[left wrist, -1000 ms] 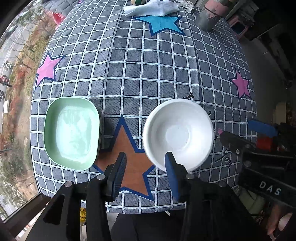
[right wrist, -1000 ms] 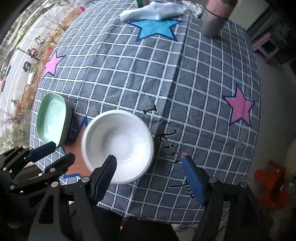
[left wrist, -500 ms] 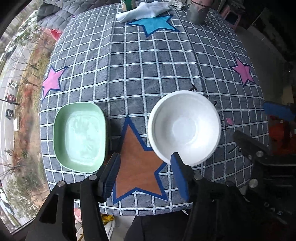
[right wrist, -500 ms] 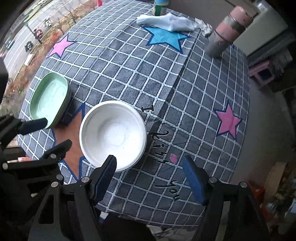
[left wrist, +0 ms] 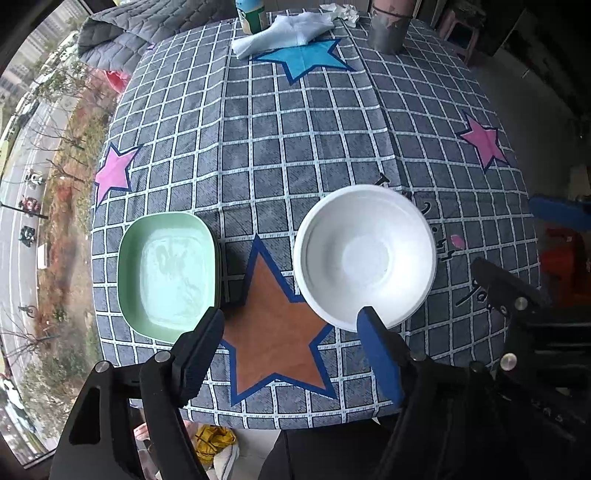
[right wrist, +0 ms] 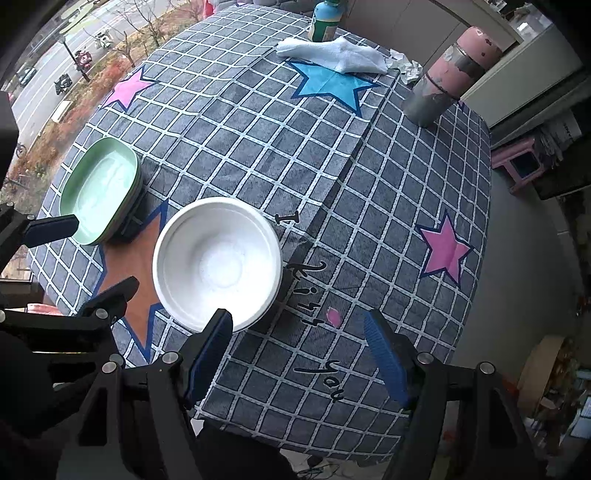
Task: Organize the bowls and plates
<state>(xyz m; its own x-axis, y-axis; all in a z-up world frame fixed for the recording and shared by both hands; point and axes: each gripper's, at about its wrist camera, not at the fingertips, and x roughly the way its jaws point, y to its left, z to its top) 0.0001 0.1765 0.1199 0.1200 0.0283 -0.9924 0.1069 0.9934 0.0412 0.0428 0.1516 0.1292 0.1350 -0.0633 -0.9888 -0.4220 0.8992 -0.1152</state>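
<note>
The green-labelled bottle (left wrist: 252, 14) at the far end of the bench (left wrist: 295, 155) is cut off by the top edge in the left wrist view, as is the pink and grey cylinder (left wrist: 390, 26). How many green plates (right wrist: 101, 194) are stacked cannot be counted, only layered rims showing. The black lettering (right wrist: 314, 295) on the cloth is partly hidden behind the white bowl (right wrist: 218, 262).

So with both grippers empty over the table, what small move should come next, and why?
Probably lower the left gripper, jaws opening with nothing between them, toward the square green plates; they and the round white bowls sit apart beside the brown star, untouched.
</note>
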